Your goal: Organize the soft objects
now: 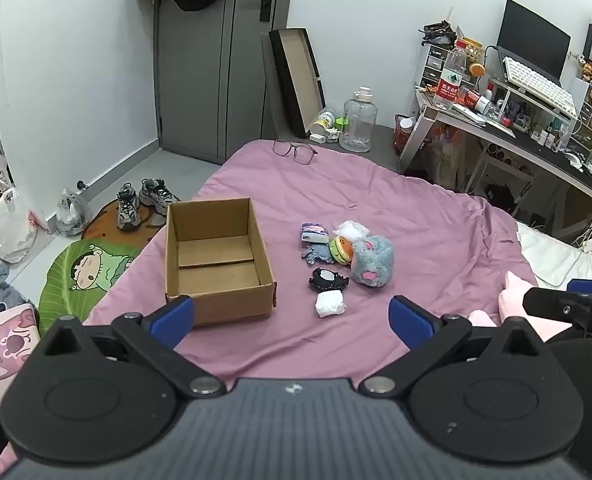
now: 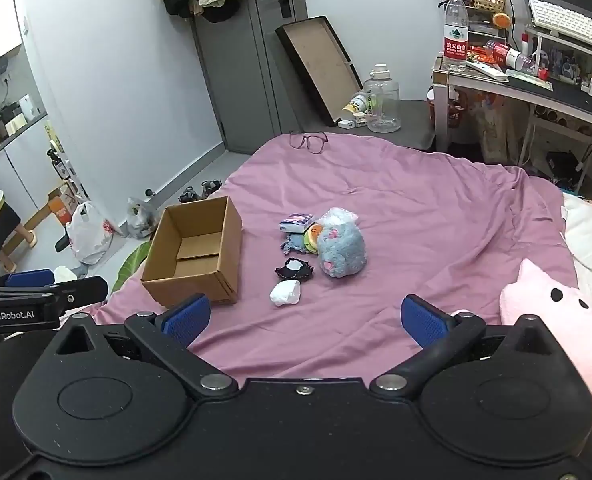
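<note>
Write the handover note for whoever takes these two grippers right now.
Left gripper: jaws open, holding nothing, hovering over the bedspread near the box.
Right gripper: jaws open, holding nothing, also above the bedspread.
Box: open, nothing inside.
Soft things lie in a cluster right of the box: grey plush, burger toy, black toy, white wad, a few smaller pieces behind.
Done: nothing packed yet.
Left: move every soft item into the box.
</note>
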A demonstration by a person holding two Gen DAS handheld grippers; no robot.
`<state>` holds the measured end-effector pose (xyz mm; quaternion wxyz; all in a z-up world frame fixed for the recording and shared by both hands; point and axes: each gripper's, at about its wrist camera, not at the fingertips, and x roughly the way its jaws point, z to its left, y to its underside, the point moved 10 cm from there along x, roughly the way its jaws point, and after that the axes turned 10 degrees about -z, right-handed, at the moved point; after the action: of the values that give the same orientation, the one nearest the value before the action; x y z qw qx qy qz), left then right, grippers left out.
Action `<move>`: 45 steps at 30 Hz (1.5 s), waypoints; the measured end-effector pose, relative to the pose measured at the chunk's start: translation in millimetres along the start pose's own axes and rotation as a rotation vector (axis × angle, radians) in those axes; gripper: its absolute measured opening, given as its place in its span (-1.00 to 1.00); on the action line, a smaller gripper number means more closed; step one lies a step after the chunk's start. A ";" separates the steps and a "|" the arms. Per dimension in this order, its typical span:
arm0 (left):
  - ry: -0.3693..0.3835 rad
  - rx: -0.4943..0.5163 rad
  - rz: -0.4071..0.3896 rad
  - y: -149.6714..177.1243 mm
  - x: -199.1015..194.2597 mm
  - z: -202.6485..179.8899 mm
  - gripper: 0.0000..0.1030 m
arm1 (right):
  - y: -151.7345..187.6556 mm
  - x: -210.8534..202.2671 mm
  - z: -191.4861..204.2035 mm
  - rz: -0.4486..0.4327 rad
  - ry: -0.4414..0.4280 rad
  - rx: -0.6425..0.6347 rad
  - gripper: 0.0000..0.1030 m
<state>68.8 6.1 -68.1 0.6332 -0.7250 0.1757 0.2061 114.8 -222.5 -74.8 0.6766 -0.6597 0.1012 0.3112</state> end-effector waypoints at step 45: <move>-0.010 0.012 0.013 5.4 5.2 -9.2 0.99 | 1.4 0.0 -1.2 0.004 0.002 0.012 1.00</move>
<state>71.1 -3.7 -74.3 0.6370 -0.7192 0.1784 0.2125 114.3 -223.7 -76.1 0.6798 -0.6557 0.1051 0.3111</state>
